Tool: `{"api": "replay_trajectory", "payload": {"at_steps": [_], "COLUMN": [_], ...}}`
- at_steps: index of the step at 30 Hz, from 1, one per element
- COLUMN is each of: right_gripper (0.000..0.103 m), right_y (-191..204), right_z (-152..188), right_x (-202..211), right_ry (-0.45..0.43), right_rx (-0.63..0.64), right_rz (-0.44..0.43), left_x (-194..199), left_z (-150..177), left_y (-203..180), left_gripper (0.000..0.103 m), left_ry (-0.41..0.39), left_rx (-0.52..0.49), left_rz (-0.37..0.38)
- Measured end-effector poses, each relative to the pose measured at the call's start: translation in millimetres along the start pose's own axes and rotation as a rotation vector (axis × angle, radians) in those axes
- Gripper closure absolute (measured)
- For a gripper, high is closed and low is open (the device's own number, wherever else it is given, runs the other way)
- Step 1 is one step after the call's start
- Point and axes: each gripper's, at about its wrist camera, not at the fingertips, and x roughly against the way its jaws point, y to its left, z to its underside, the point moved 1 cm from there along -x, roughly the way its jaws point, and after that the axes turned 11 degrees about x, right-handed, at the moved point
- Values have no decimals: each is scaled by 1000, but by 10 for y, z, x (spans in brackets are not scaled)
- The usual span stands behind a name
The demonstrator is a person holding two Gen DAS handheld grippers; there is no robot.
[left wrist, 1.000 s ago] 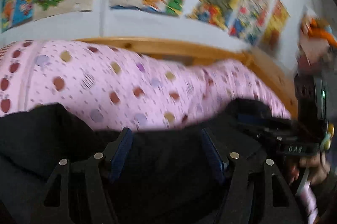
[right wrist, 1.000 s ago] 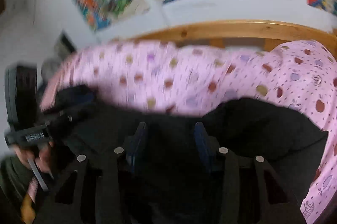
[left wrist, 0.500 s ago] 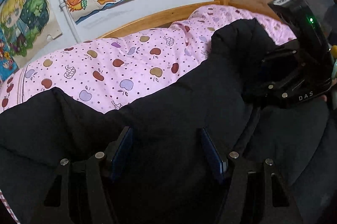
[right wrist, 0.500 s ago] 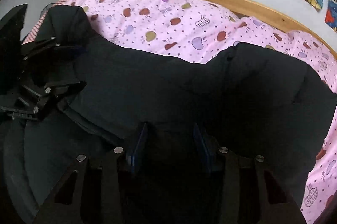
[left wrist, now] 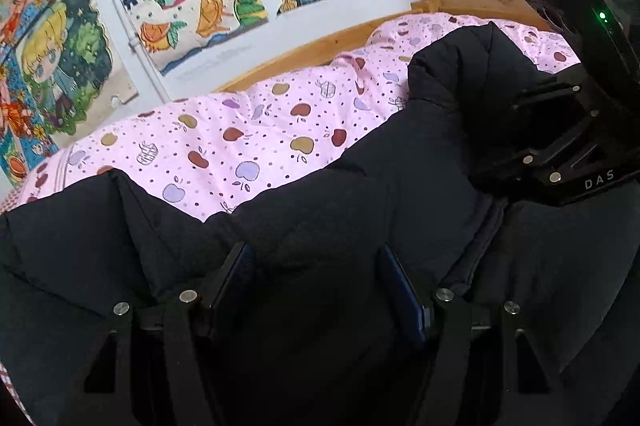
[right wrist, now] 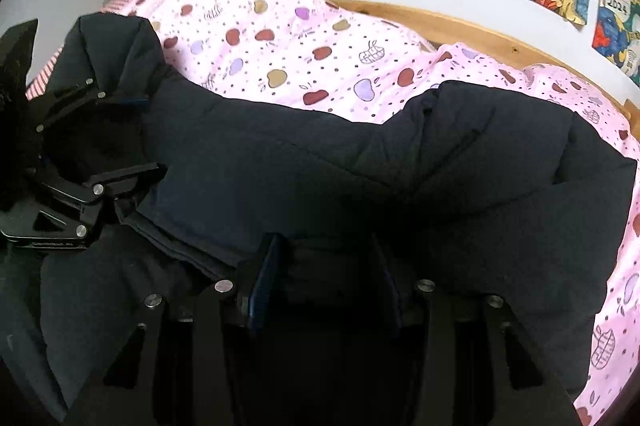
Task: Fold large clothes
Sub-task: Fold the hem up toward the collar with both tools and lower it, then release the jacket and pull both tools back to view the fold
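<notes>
Fold landed — puffy black quilted coat [left wrist: 360, 194] now doubled on the pink apple-print bedsheet [left wrist: 248, 130].
Left gripper [left wrist: 316, 290] clamps thick padding; right gripper [right wrist: 324, 270] just eased slightly, fabric between — release next.

The left black two-finger gripper [left wrist: 316, 290] points down, jaws clamped on bunched black padded fabric [left wrist: 320, 210]. The right black two-finger gripper [right wrist: 324, 274] does likewise, jaws just easing wider, fabric between them.
</notes>
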Motion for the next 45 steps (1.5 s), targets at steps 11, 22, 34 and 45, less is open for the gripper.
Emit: {"api": "replay_trajectory", "payload": {"at_steps": [11, 22, 34, 45], "right_gripper": [31, 16, 14, 13], "right_y": [50, 400, 1237, 1664], "right_z": [296, 687, 1056, 1323], "right_x": [1099, 2097, 2814, 3402], "right_ry": [6, -168, -234, -322], "right_rx": [-103, -273, -137, -74], "right_rz": [186, 234, 242, 186], "left_x": [691, 1916, 2941, 3867], "left_z": [-128, 34, 481, 868], "left_y": [145, 194, -16, -216], "left_gripper": [14, 0, 0, 0], "left_ry": [-65, -111, -110, -189], "left_rx": [105, 303, 355, 399], "left_rz": [-55, -68, -99, -144]}}
